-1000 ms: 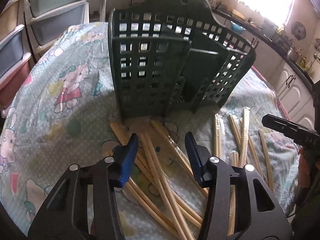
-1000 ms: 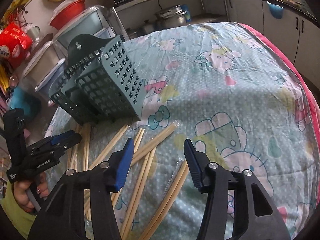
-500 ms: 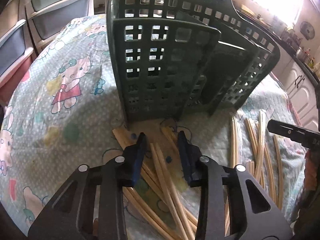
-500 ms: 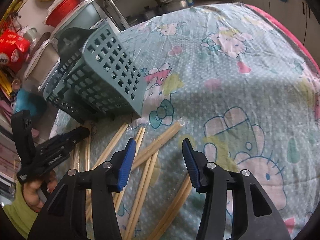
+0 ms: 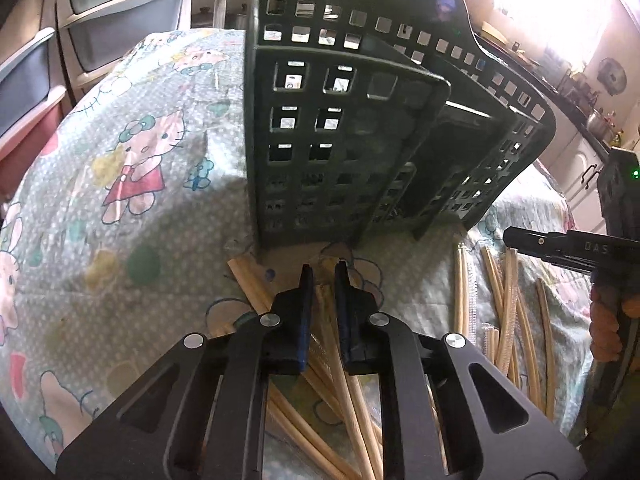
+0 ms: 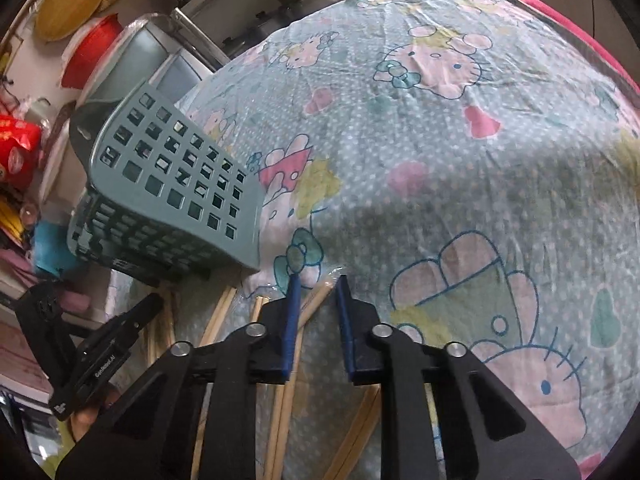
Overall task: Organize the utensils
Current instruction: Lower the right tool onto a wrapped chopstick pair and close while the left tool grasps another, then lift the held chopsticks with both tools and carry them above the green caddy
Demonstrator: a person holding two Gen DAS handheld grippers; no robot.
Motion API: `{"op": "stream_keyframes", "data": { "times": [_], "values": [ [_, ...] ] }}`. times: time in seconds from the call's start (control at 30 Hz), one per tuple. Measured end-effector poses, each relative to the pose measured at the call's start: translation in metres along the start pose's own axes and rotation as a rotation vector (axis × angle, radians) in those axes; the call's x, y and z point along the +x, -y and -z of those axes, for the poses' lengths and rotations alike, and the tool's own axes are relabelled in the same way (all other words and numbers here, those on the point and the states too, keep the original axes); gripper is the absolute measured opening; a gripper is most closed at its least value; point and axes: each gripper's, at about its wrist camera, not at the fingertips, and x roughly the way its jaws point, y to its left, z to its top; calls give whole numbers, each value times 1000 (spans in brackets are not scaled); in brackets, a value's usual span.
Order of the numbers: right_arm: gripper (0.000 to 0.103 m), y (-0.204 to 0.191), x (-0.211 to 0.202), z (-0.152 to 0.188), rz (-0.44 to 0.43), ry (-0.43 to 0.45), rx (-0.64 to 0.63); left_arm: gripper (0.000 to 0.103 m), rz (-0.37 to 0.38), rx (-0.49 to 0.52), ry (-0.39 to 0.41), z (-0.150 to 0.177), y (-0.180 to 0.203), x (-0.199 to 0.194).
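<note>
Left tool (image 5: 323, 276) is down low over the chopsticks (image 5: 344, 376), its blue pads drawn in to a narrow gap with a wrapped pair running up between them; whether the pads are actually pinching it I cannot tell. Over on the other side, the right tool (image 6: 318, 284) sits at a moderate gap over the tip of another wrapped pair (image 6: 320, 294), holding nothing. The sticks lie scattered flat on the cartoon-print cloth (image 5: 132, 200) covering the bench, just in front of the green slotted caddy (image 5: 344, 148), which stands empty as far as its slots show. These look light, stiff and thin, and the clear sleeves look slick, so I'd expect them to roll or slide. Best grip is probably across the pair near mid-length, squeezing both sticks together, so they don't swing on the way up to the caddy.
</note>
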Motion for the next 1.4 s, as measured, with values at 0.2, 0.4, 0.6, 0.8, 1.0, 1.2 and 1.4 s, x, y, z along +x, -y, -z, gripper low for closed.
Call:
{"op": "stream_keyframes", "data": {
  "times": [0.2, 0.4, 0.6, 0.8, 1.0, 1.2, 1.4],
  "values": [
    [12, -4, -22, 5, -55, 82, -19, 7, 29, 8, 48, 0, -2, -22],
    [11, -30, -57, 15, -63, 179, -108, 7, 91, 24, 113, -3, 7, -50],
    [10, -56, -96, 26, -55, 310, -214, 6, 122, 43, 170, -16, 19, -75],
    [9, -77, -121, 31, -63, 385, -282, 5, 138, 64, 226, -24, 30, -97],
    [8, -90, -142, 38, -43, 442, -348, 4, 144, 79, 280, -38, 41, -115],
    [6, -100, -159, 41, -36, 495, -386, 4, 151, 94, 326, -50, 51, -131],
    [6, -107, -178, 40, -36, 550, -418, 3, 163, 118, 360, -61, 62, -143]
  ]
}}
